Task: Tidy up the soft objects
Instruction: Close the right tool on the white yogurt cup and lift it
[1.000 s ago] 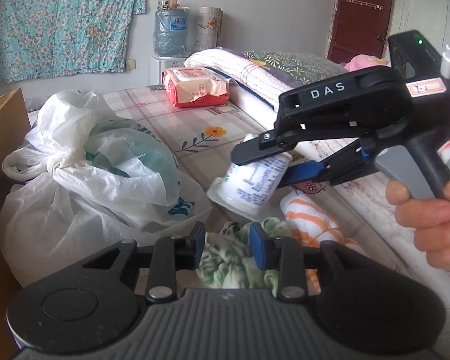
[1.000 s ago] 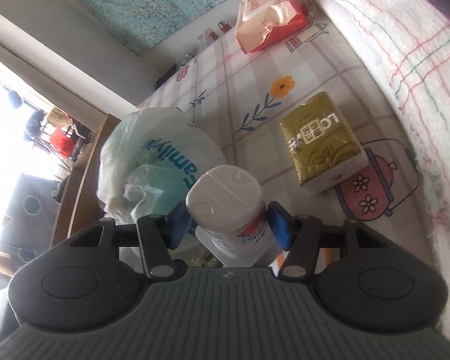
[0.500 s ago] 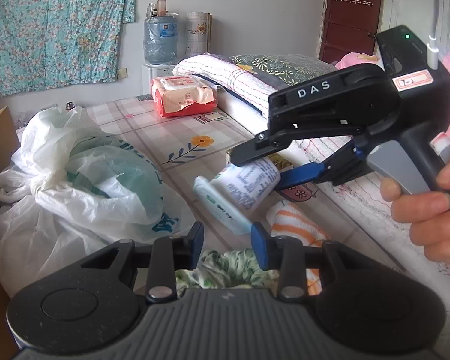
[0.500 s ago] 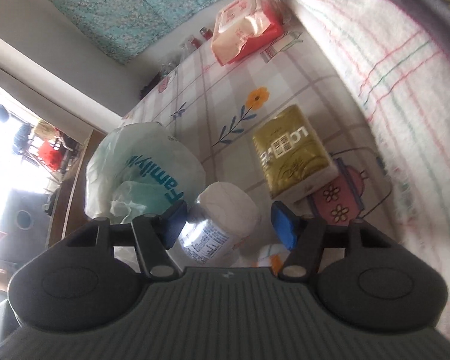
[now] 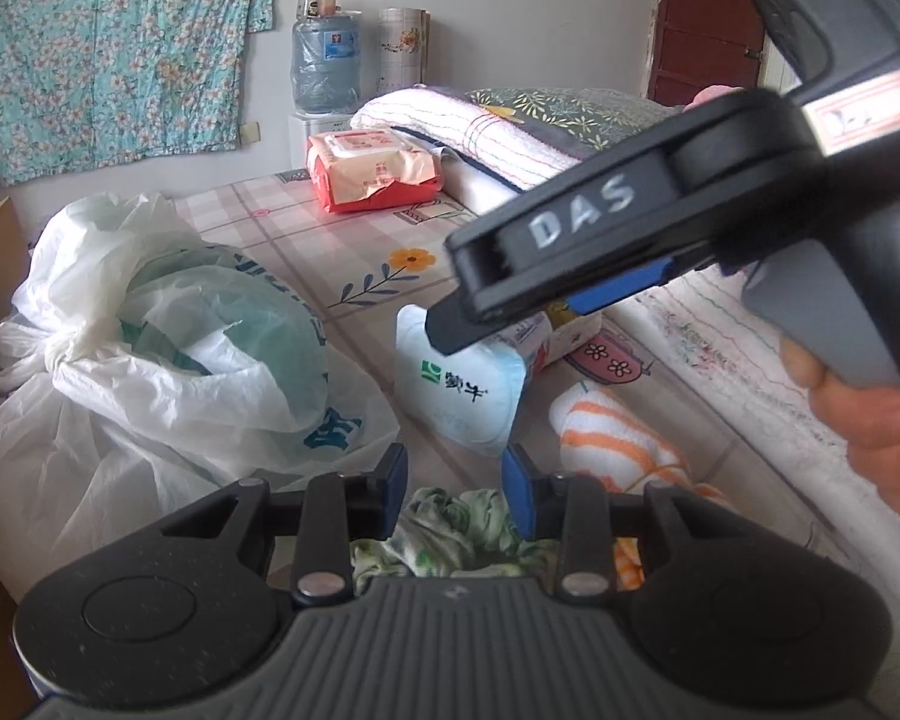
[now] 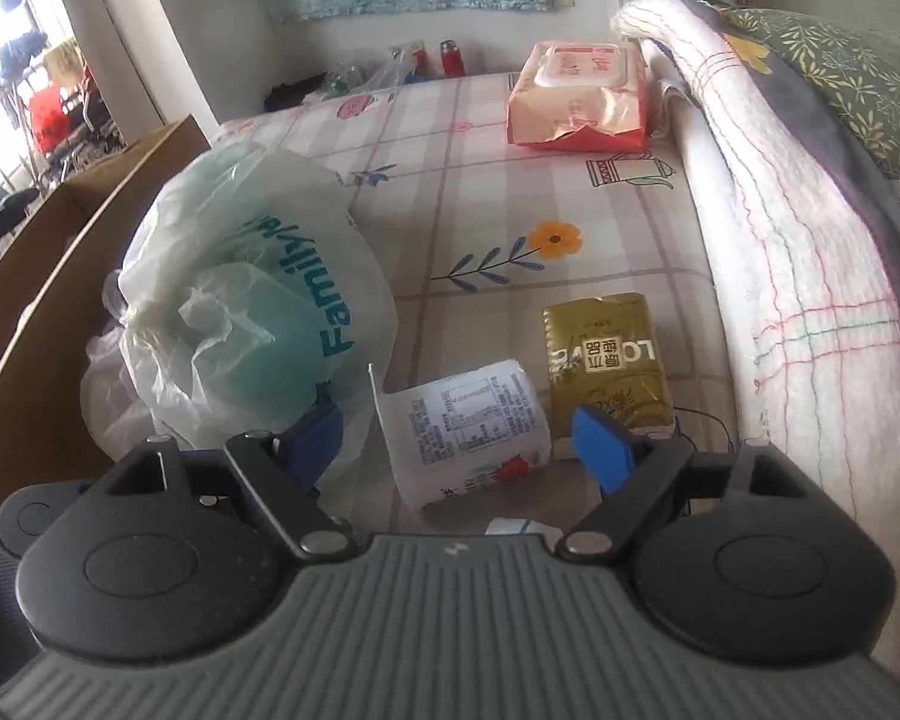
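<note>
A white yogurt cup (image 6: 468, 426) lies on its side on the checked bed sheet (image 6: 480, 192). My right gripper (image 6: 459, 444) hangs over it with the jaws opening, the blue pads clear of the cup on both sides. From the left wrist the cup's foil lid (image 5: 456, 384) shows under the right gripper (image 5: 510, 324), held by a hand. My left gripper (image 5: 456, 480) is low at the front, shut on a bunched green floral cloth (image 5: 444, 528). An orange-striped towel (image 5: 612, 438) lies just right of it.
White and green plastic bags (image 6: 252, 324) are heaped at the left against a cardboard box (image 6: 60, 252). A gold tissue pack (image 6: 606, 360) lies beside the cup. A red wipes pack (image 6: 576, 96) sits at the far end. A folded blanket (image 6: 780, 240) runs along the right.
My right gripper has opened and let go of the yogurt cup, which now lies on its side on the sheet. The gripper rolled and rose a little. My left gripper kept the cloth.
</note>
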Available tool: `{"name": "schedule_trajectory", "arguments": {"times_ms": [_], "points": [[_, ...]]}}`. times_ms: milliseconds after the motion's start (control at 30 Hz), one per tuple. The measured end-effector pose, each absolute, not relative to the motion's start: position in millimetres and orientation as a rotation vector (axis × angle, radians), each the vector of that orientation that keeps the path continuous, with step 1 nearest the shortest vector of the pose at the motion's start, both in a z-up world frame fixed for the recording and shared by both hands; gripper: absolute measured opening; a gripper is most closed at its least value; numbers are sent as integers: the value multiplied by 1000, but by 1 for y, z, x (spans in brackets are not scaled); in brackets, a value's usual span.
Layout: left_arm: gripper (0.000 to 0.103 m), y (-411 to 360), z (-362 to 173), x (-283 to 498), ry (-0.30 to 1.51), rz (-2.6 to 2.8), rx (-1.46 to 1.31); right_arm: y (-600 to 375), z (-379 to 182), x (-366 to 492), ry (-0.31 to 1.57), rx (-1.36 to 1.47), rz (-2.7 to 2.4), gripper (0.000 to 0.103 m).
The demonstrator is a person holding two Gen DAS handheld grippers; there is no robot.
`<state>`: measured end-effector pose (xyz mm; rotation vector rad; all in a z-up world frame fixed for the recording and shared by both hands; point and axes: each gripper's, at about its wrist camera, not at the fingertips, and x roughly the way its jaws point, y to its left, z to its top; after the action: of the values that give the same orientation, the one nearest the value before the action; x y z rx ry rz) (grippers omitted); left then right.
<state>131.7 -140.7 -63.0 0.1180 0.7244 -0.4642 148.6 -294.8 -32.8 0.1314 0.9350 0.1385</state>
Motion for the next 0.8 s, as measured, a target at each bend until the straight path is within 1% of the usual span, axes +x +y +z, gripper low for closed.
{"name": "schedule_trajectory", "arguments": {"times_ms": [133, 167, 200, 233, 333, 433, 467, 500, 567, 633, 700, 800], "points": [[36, -134, -63, 131, 735, -446, 110, -293, -45, 161, 970, 131, 131, 84], [36, -133, -63, 131, 735, -443, 109, -293, -48, 162, 974, 141, 140, 81], [36, -132, -63, 131, 734, -439, 108, -294, -48, 163, 969, 152, 144, 72], [36, -130, -63, 131, 733, -437, 106, -296, -48, 163, 965, 163, 136, 69], [39, -127, -61, 129, 731, -437, 94, -307, -49, 164, 970, 265, 137, 68], [46, -125, -58, 127, 719, -442, 87, -325, -52, 163, 985, 444, 172, 68], [51, -124, -56, 126, 714, -446, 84, -332, -54, 163, 993, 527, 200, 68], [59, -124, -54, 126, 709, -450, 80, -338, -58, 163, 1005, 624, 234, 68], [68, -124, -51, 126, 700, -449, 73, -348, -70, 163, 1043, 783, 279, 68], [68, -126, -49, 128, 696, -445, 75, -353, -82, 163, 1091, 872, 280, 68], [68, -130, -49, 131, 702, -443, 82, -358, -84, 161, 1083, 893, 265, 67], [68, -135, -49, 133, 700, -447, 91, -364, -71, 155, 1043, 806, 179, 69]]}}
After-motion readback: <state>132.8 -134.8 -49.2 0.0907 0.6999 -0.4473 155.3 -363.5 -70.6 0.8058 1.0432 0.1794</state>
